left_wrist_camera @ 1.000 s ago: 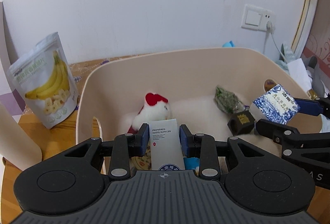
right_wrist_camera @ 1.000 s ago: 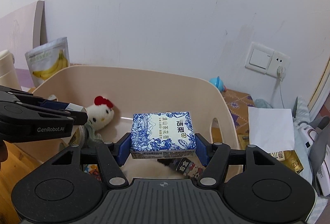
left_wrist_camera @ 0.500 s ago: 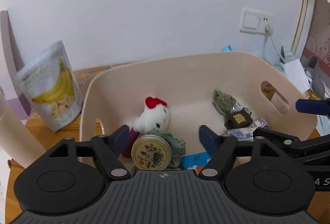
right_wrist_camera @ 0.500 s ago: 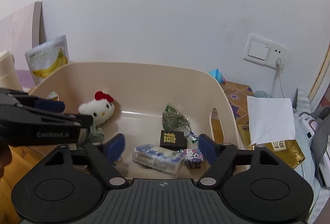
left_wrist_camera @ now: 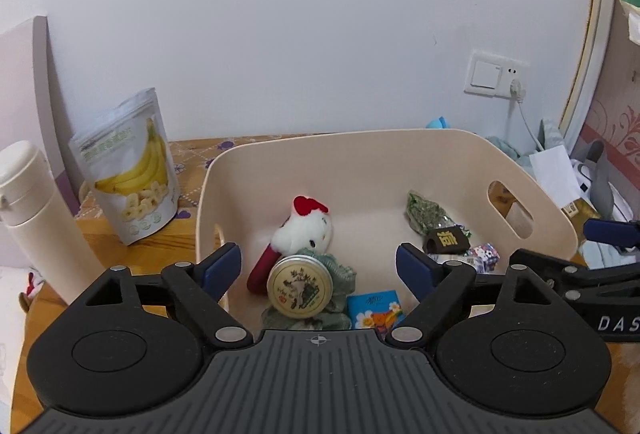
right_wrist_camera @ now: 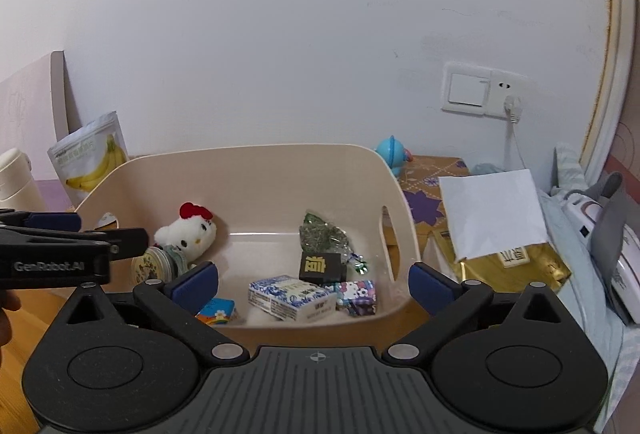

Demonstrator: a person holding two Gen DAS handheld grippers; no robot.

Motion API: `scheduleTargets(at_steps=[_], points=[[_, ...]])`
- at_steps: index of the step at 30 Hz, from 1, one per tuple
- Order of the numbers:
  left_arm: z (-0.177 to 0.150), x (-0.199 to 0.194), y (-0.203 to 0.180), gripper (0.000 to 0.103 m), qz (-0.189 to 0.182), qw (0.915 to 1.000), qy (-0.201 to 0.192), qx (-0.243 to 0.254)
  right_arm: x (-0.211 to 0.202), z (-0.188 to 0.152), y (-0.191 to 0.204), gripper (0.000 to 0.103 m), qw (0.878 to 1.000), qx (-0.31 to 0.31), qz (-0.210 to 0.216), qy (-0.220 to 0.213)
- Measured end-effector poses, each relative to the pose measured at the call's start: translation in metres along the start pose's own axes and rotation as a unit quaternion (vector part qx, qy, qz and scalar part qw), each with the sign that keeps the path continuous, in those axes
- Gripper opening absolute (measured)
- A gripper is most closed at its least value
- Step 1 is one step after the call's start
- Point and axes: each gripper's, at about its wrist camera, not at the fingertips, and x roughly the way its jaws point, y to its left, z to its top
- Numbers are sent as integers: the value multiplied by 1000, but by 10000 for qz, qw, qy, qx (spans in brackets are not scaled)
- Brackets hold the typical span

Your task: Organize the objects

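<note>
A beige bin (left_wrist_camera: 340,138) (right_wrist_camera: 260,150) stands on the wooden table. In it lie a white plush toy (left_wrist_camera: 308,230) with a red bow, a round tin (left_wrist_camera: 300,288) on green cloth, a green packet (right_wrist_camera: 320,234), a black box (right_wrist_camera: 322,266), a blue-and-white tissue pack (right_wrist_camera: 292,296), a small patterned box (right_wrist_camera: 358,294) and an orange-blue packet (left_wrist_camera: 374,310). My left gripper (left_wrist_camera: 318,264) hovers over the bin's near left side. Its jaws are opening with nothing between them. My right gripper (right_wrist_camera: 314,280) hovers over the near right side, jaws opening and holding nothing.
A banana-chip pouch (left_wrist_camera: 132,170) and a white bottle (left_wrist_camera: 36,218) stand left of the bin. To its right lie a white sheet (right_wrist_camera: 492,210), a gold pouch (right_wrist_camera: 516,266) and bedding. A blue toy (right_wrist_camera: 392,152) sits behind the bin, below a wall socket (right_wrist_camera: 484,94).
The left gripper let go of a white sachet and the right let go of the blue-and-white pack, which now lies in the bin. Both jaws spread wide and drew back and upward.
</note>
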Motion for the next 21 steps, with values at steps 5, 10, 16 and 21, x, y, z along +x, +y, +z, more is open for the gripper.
scheduleTargets(at_steps=[5,10,16,21], points=[[-8,-17,1,86,11,10000,-58,-2,-13,-6,-2,103,9999,85,3,-63],[-16,-34,1,86,38,9999,-112,9,-28,-11,0,103,9999,66,-25,-142],[-27,-54,2,86,20,9999,-119,26,-46,-19,-2,103,9996,198,59,-182],[-38,-71,4,86,48,9998,-174,16,-65,-26,2,103,9995,153,81,-271]])
